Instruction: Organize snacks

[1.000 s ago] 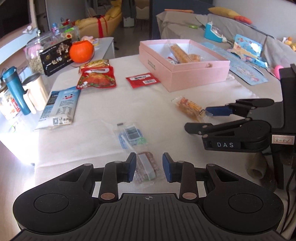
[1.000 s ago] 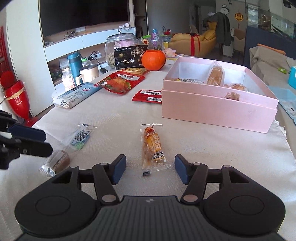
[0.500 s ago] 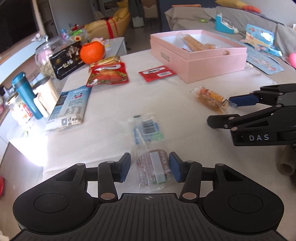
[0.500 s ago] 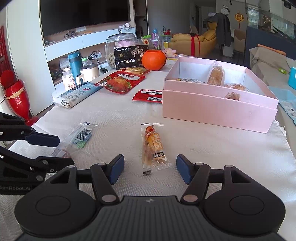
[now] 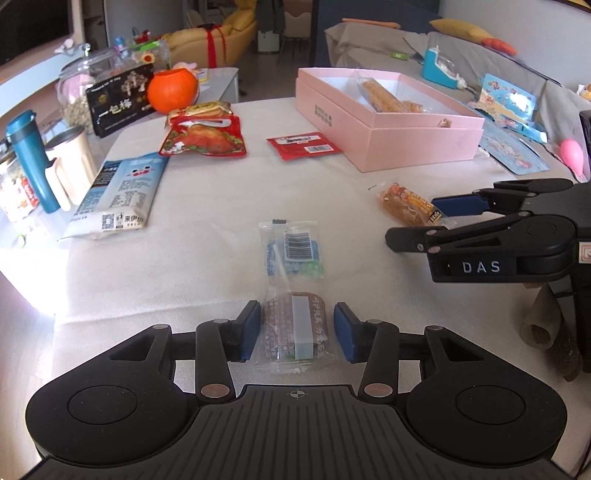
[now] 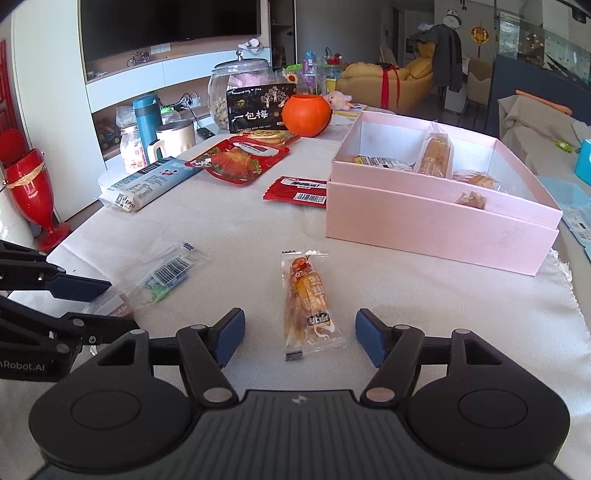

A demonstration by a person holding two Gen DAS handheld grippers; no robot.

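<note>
Directly between the parted, just-closing pads of the left gripper [image 5: 294, 332] lies the clear snack packet [image 5: 293, 295], flat on the worktop [image 5: 207, 258], untouched, long axis along the fingers; the open right gripper [image 6: 300, 336] likewise straddles the orange snack packet [image 6: 308, 299].

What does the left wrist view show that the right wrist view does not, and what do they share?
Only the left wrist view shows the left gripper astride the clear snack packet, pads not yet pressing after closing a little; also the pink toy.

Only the right wrist view shows the television, the red vase and the open right gripper framing the orange snack packet.

Both show the pink box and the orange pumpkin.
</note>
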